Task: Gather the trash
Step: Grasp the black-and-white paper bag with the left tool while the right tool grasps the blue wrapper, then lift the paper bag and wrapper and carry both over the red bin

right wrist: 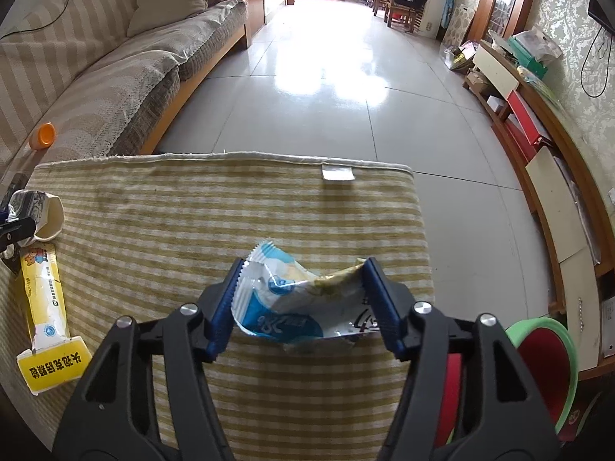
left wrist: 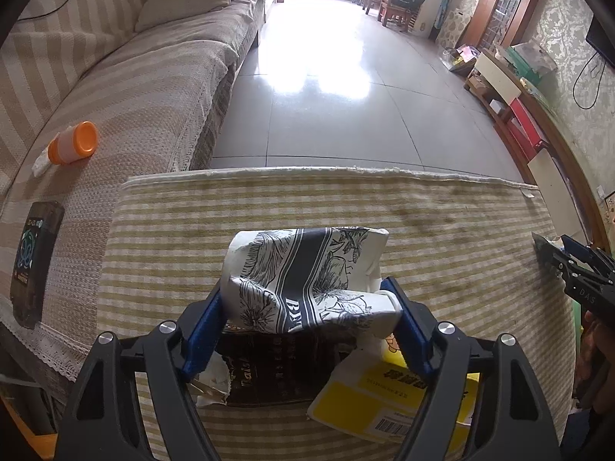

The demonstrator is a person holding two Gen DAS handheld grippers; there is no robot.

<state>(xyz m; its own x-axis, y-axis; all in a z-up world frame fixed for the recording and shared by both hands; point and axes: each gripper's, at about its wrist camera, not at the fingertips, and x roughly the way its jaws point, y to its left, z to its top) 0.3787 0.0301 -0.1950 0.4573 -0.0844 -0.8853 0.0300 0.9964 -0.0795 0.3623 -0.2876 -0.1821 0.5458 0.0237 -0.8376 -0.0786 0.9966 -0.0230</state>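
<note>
A crumpled paper cup [left wrist: 307, 269] with a black and white flower print sits between the blue pads of my left gripper [left wrist: 307, 307], which is shut on it and squeezes its sides. It rests over a dark wrapper [left wrist: 276, 368] and a torn yellow box [left wrist: 384, 395] on the striped tablecloth [left wrist: 442, 223]. In the right wrist view, my right gripper [right wrist: 303, 288] is shut on a blue and white snack wrapper [right wrist: 284, 299], which bows between the pads. The same cup [right wrist: 46, 215] and yellow box [right wrist: 42, 307] lie at the far left of that view.
A beige striped sofa [left wrist: 134, 88] stands to the left, with an orange-capped container [left wrist: 73, 144] and a dark packet [left wrist: 34, 261] on it. A red bin with a green rim [right wrist: 546, 365] stands low beside the table's right edge. Tiled floor [right wrist: 326, 88] lies beyond the table.
</note>
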